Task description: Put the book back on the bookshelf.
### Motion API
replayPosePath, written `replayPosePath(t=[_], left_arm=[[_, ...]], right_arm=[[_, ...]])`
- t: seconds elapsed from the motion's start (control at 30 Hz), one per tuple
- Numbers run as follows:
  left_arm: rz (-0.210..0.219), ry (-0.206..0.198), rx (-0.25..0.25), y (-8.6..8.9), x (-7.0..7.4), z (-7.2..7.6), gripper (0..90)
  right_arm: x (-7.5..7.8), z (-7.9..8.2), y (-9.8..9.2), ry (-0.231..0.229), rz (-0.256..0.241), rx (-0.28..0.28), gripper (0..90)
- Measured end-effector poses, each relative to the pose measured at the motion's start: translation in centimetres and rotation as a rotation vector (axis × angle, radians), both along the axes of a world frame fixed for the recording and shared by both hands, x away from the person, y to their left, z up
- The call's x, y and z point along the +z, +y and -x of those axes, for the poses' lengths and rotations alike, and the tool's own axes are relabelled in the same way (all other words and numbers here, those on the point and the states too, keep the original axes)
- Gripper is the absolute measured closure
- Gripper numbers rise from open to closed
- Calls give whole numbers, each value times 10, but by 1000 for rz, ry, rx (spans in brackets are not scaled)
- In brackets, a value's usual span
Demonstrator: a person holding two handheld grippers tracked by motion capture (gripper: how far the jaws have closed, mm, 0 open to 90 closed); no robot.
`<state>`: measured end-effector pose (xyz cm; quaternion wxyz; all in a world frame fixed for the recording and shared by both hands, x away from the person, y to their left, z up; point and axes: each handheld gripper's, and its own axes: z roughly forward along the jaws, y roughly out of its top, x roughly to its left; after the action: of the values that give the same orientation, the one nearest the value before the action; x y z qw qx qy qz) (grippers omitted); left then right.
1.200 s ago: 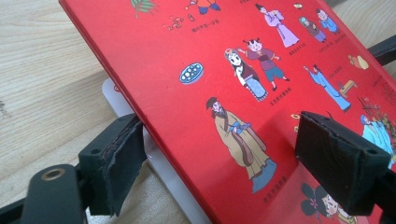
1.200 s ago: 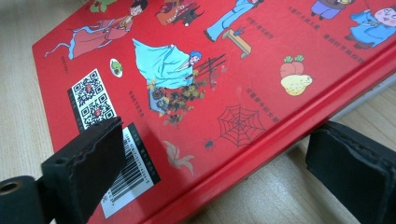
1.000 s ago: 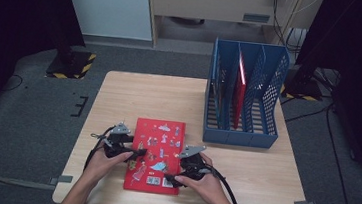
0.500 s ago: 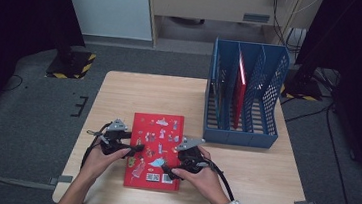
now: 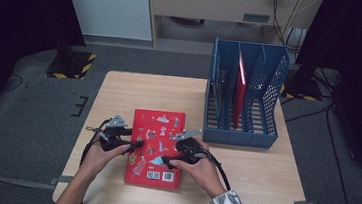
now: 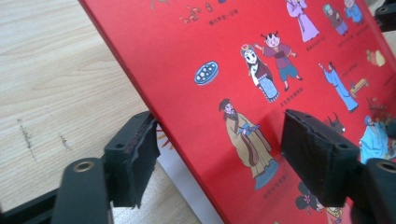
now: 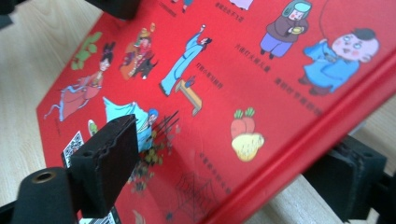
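Note:
A red picture book (image 5: 154,147) with cartoon figures on its cover lies on the wooden table (image 5: 135,90), near its front edge. My left gripper (image 5: 136,143) is at the book's left edge. In the left gripper view the book (image 6: 261,56) runs between the jaws of that gripper (image 6: 219,140): one jaw is beside the edge, the other over the cover, with a wide gap. My right gripper (image 5: 166,159) is at the right edge. In the right gripper view its jaws (image 7: 233,154) straddle the book (image 7: 233,70), one above the cover and one below the edge, open.
A blue slotted file rack (image 5: 244,95) stands at the table's back right with a red folder (image 5: 239,87) upright in one slot. Bare wood lies left of the book and behind it. Dark floor surrounds the table.
Both grippers have slid a little away from the person along the book's side edges. The book has shifted slightly farther up the table.

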<state>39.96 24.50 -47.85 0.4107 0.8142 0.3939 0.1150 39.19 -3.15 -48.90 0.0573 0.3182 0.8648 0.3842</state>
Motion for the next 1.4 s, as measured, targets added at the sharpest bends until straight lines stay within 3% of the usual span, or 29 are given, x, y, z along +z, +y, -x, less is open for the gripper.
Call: replayPosePath(t=[0.3,0.47,0.63,0.67,0.77,1.13,1.4], left_arm=[[6,4,10,4,6,-4,341],[35,2,5,6,13,-3,371],[36,-9,-2,6,21,-2,393],[57,-15,-10,5,25,-1,434],[38,-41,-4,4,29,-1,443],[50,-40,11,7,33,-3,493],[51,-64,20,8,45,-3,539]], right_arm=[[2,-9,5,14,19,-22,153],[10,-9,5,3,17,-27,175],[17,-7,7,-3,13,-24,181],[20,-7,8,2,1,-12,203],[23,-10,11,-6,23,-33,210],[26,-21,12,36,15,-71,226],[40,-24,13,6,15,-97,259]])
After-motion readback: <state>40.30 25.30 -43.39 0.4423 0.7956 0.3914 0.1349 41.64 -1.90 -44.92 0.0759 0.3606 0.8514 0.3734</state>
